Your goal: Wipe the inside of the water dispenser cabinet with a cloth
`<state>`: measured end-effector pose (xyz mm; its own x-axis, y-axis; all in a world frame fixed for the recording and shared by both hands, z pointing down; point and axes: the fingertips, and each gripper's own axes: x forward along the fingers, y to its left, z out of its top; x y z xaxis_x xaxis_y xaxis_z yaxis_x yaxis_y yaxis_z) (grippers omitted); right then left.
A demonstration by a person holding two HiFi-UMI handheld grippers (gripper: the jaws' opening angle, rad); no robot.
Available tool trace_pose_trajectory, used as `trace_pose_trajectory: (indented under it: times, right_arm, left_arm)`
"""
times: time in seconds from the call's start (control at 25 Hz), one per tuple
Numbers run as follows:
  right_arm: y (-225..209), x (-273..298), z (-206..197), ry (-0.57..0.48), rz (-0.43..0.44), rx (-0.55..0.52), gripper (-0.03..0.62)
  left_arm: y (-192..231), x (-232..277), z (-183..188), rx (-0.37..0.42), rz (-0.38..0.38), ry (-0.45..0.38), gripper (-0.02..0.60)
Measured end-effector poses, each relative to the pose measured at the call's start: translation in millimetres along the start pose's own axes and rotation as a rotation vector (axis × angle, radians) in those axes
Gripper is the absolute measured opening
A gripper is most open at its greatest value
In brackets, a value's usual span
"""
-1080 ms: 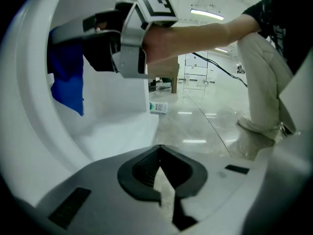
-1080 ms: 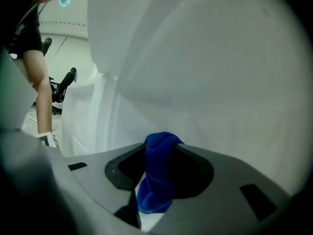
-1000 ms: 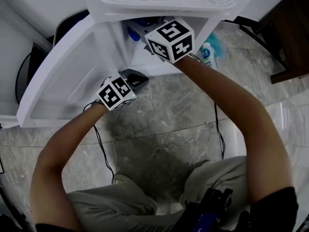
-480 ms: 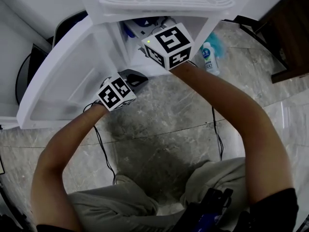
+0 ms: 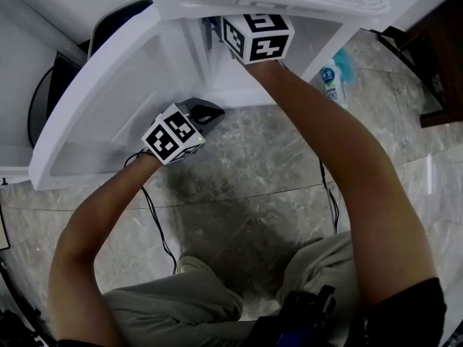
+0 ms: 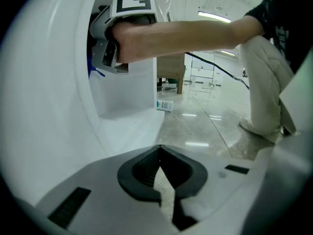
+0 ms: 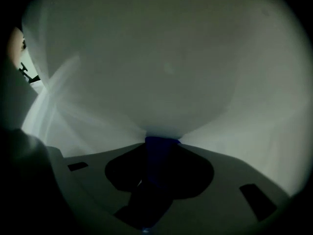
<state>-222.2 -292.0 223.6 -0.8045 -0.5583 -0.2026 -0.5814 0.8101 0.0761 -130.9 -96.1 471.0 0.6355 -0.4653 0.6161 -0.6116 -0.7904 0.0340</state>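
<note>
The blue cloth (image 7: 157, 163) is being gripped by the right claw (image 7: 161, 143) against the cabinet (image 7: 166, 62) inner wall at upper centre, while the clenched, empty left claw (image 6: 160, 151) is being held beside the open door (image 5: 87, 114) at its lower edge, over open floor (image 5: 260, 186).

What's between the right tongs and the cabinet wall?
A dark blue cloth, gripped in the just-tightened right tongs, its tip at the white cabinet wall; right gripper view shows it.

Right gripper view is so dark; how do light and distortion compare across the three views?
Right gripper view: dim inside the cabinet, cloth between the jaws nearly black. Left gripper view: bright, fisheye-curved, glare on the floor. Head view: evenly lit, sharp.
</note>
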Motion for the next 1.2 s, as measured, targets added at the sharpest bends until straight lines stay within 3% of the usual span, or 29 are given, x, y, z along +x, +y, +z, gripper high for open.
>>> trace_pose_trajectory:
  times: [0.52, 0.88, 1.2]
  right_arm:
    - [12, -14, 0, -0.003, 0.048, 0.002, 0.109]
    - [2, -2, 0, -0.016, 0.019, 0.004, 0.109]
    - [24, -28, 0, 0.005, 0.101, -0.013, 0.109]
  left_arm:
    - [-8, 18, 17, 0.017, -0.035, -0.031, 0.006]
    - [-2, 5, -4, -0.009, -0.010, -0.002, 0.006]
    - [-6, 19, 10, 0.012, -0.036, -0.022, 0.006]
